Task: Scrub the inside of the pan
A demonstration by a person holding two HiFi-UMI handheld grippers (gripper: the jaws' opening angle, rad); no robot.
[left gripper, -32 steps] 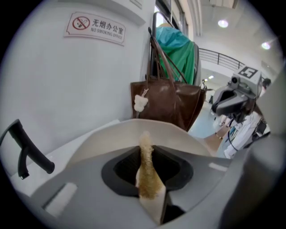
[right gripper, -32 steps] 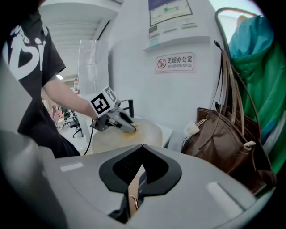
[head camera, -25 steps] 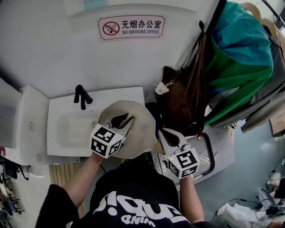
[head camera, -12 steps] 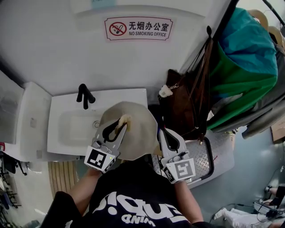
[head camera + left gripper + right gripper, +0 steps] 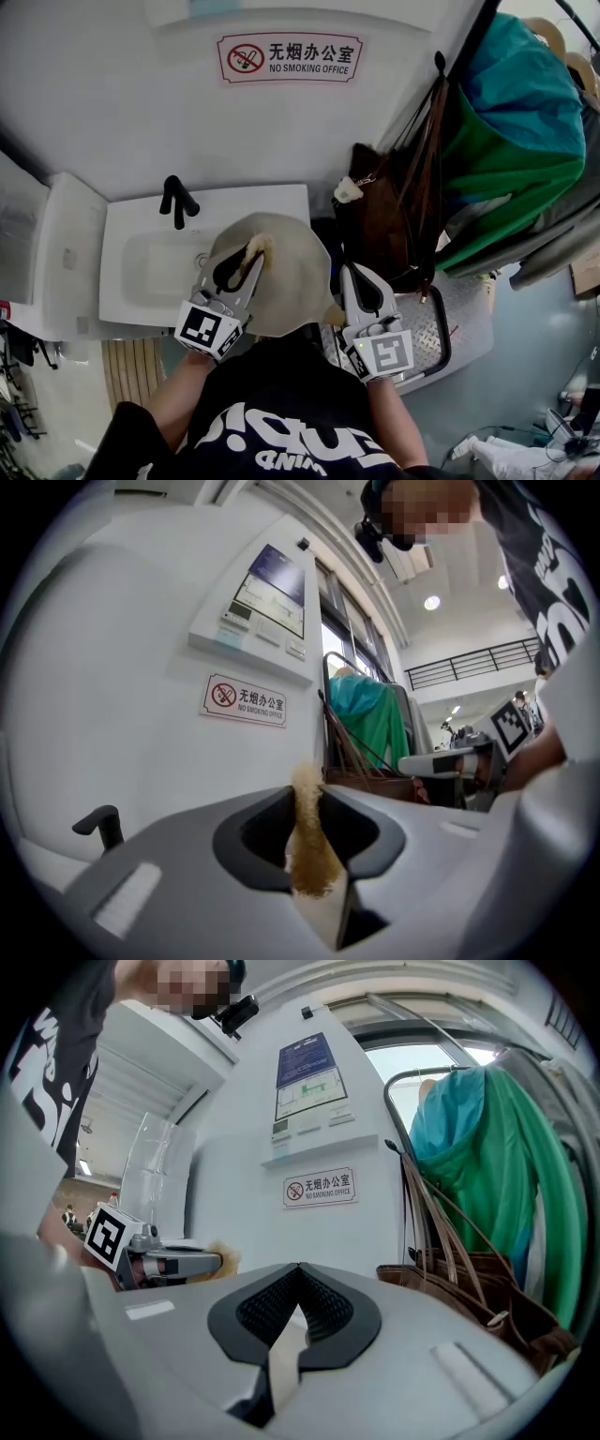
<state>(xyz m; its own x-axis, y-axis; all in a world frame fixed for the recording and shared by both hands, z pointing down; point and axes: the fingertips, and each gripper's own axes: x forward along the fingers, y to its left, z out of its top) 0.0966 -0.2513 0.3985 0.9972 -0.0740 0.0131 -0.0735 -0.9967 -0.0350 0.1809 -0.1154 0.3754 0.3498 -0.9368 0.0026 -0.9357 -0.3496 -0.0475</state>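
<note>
Left claw: left gripper (image 5: 247, 261) clamped on a tan scrubber (image 5: 307, 846) that stands up past the jaw tips; held level, above the pan and not touching it.
Right claw: right gripper (image 5: 299, 1269) closed tight with nothing between the jaws; just beside the pan's right edge, contact not discernible.
Pan: pale cream pan (image 5: 295, 272), face-up at the front right corner of the sink (image 5: 117, 234), seemingly overhanging the rim there, with a short stub pointing toward the right claw.
Step in hand: by the look of it, bringing the scrubber down to the pan's inside; no scrubbing contact yet.
Doing it well: tip the left claw downward so the scrubber's flat side meets the pan floor, not the jaw tips. Work in overlapping circles from centre out to the wall. Brace the pan at its stub with the right claw, since a pan on a corner will likely skid or tip under pressure.
Around: black faucet (image 5: 175, 200) at the sink's back edge; no-smoking sign (image 5: 289, 57) on the wall; ridged metal platform (image 5: 459, 309) beyond the sink's right edge.
In the way: brown bag (image 5: 384, 225) hanging near the right claw, with straps that could snag; green and teal garments (image 5: 525, 159) behind it, well apart.
</note>
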